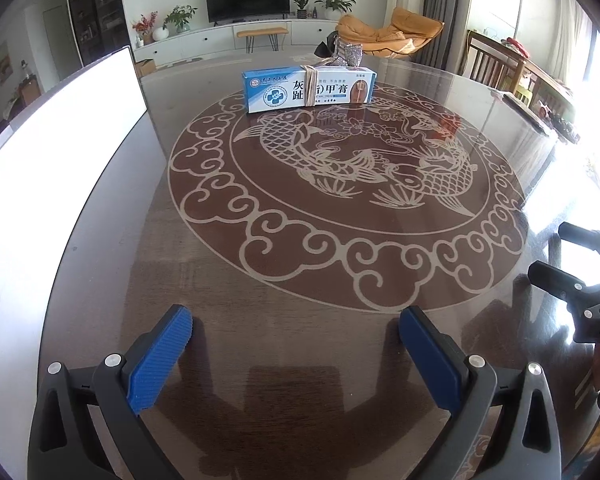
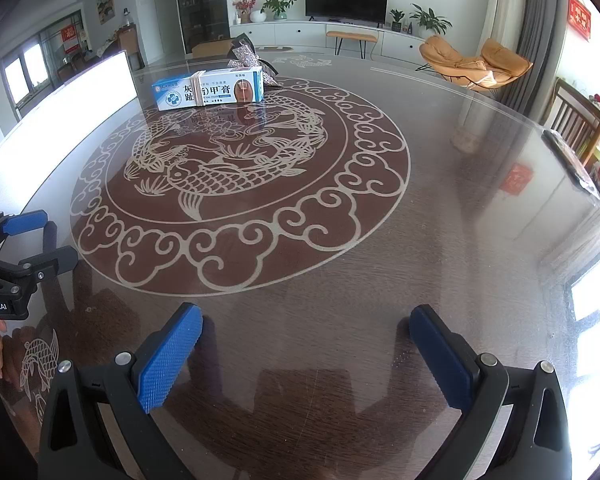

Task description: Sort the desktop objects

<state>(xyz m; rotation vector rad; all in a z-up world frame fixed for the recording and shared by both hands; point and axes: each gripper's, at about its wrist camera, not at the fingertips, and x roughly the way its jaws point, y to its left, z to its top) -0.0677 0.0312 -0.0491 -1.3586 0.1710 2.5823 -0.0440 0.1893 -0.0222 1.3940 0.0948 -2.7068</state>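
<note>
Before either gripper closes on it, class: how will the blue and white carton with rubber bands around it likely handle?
The carton looks like thin card, so probably light and crushable under a hard squeeze. It stands on a long narrow edge, so a push could tip it. The glossy table may let it slide; the rubber bands might add grip.

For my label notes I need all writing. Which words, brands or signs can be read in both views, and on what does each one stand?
"灰(指)甲膏" with "趾" below: blue and white box on the table; rubber bands partly hide the middle character.
"DAS", cut off: right gripper body, left wrist view.
"nRobot.AI", cut off: left gripper body, right wrist view.
Smaller print on the box: too small to read.
Red wall hanging: gold characters blurred, unreadable.
</note>
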